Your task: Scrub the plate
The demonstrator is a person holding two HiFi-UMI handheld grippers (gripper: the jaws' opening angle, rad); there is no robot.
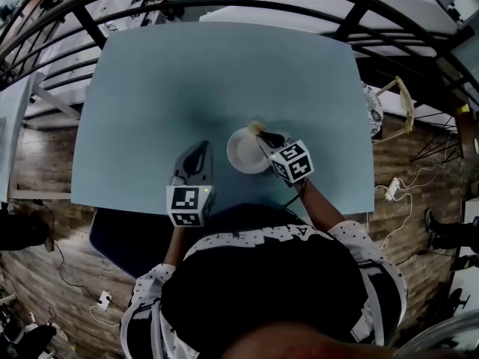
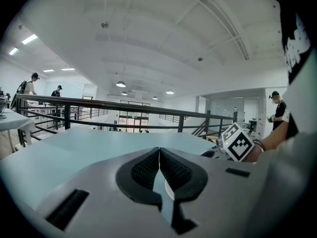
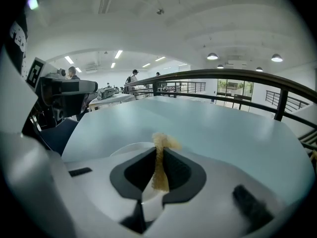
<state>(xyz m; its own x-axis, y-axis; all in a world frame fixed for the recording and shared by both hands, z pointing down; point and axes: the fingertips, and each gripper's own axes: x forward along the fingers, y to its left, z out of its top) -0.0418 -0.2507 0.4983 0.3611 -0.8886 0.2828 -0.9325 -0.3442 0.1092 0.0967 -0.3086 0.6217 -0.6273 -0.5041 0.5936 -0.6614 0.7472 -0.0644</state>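
A small white plate point(image 1: 245, 154) lies on the pale blue table point(image 1: 187, 88), near its front edge. My right gripper point(image 1: 264, 135) hovers over the plate's right side, shut on a tan sponge point(image 1: 256, 127) whose frayed top pokes out past the jaws. In the right gripper view the sponge point(image 3: 160, 160) is pinched between the black pads, and the plate's rim point(image 3: 130, 148) curves just left of them. My left gripper point(image 1: 196, 154) rests to the left of the plate, shut with nothing in it. In the left gripper view its gripper point(image 2: 159, 155) has its pads closed together.
A dark railing point(image 1: 224, 2) runs behind the table's far edge. A wooden chair point(image 1: 397, 107) stands off the right side. Cables and a power strip point(image 1: 393, 189) lie on the wood floor. People stand far off in the background.
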